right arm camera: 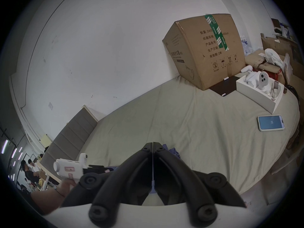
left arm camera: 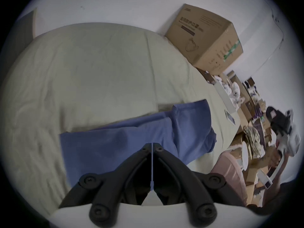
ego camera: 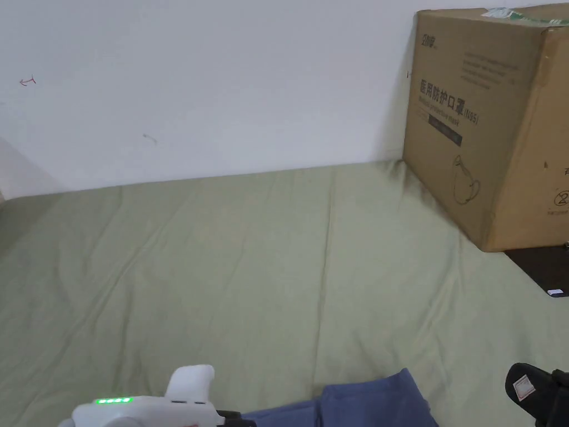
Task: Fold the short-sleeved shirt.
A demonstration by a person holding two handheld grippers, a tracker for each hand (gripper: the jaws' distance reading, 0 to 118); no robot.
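Observation:
A blue short-sleeved shirt (ego camera: 378, 400) lies bunched near the front edge of the green bed sheet (ego camera: 250, 267). In the left gripper view the shirt (left arm camera: 123, 149) spreads under and beyond my left gripper (left arm camera: 152, 145), whose jaws are pressed together; no fabric visibly rises into them. From the head view, the left gripper (ego camera: 239, 417) sits at the shirt's left end. My right gripper (ego camera: 525, 386) is to the right of the shirt, apart from it. Its jaws (right arm camera: 153, 143) are shut with nothing in them, and a bit of shirt (right arm camera: 171, 151) shows behind them.
A large cardboard box (ego camera: 483, 122) stands at the back right against the wall, with a flat black item (ego camera: 542, 267) beside it. A phone (right arm camera: 270, 122) and an open white box (right arm camera: 256, 93) lie on the bed's right side. Clutter lies beyond the bed.

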